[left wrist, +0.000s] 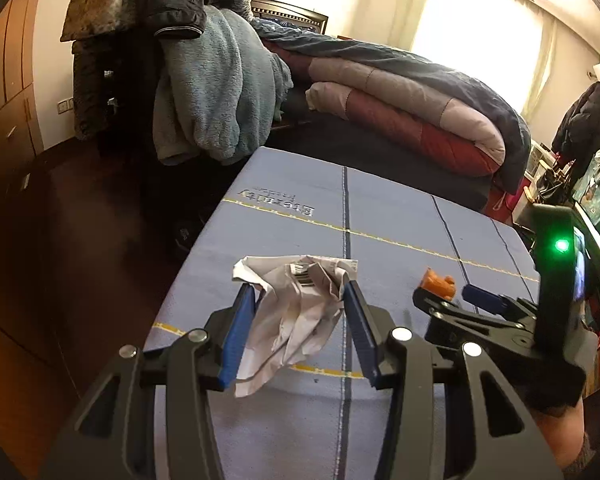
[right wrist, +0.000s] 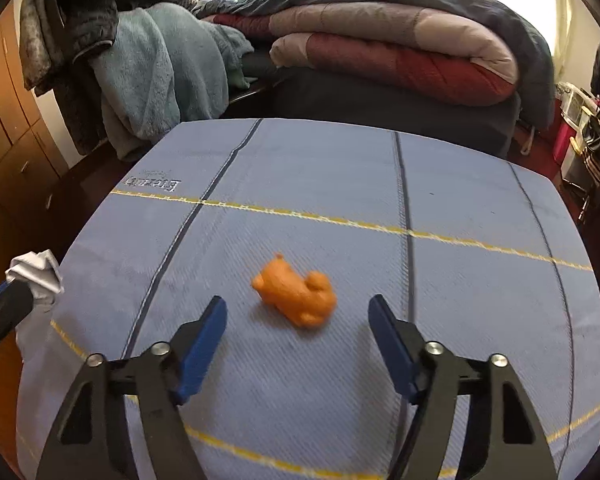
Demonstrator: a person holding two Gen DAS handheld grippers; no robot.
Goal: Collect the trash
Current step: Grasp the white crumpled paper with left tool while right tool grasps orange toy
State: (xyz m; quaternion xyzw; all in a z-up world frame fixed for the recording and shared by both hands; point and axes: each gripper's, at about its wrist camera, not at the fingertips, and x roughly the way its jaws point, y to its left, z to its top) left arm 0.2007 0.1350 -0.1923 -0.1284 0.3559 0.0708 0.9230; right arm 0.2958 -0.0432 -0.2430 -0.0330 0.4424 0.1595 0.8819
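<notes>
A crumpled white paper with a barcode (left wrist: 300,312) hangs just above the blue cloth-covered table (left wrist: 400,208), and my left gripper (left wrist: 298,292) is shut on it, both blue pads pressing its sides. The same paper (right wrist: 36,276) shows at the left edge of the right wrist view. A small orange animal figure (right wrist: 296,294) lies on the cloth (right wrist: 480,200). My right gripper (right wrist: 297,303) stands open just short of it, one finger to each side, neither touching it. In the left wrist view the right gripper (left wrist: 450,296) sits to the right, behind the orange figure (left wrist: 438,282).
Behind the table is a bed with folded quilts (right wrist: 400,40). A chair heaped with clothes and a teal blanket (left wrist: 216,92) stands at the back left. Wooden wardrobes (left wrist: 4,80) line the left wall. Clutter and hanging coats (left wrist: 584,120) fill the right side.
</notes>
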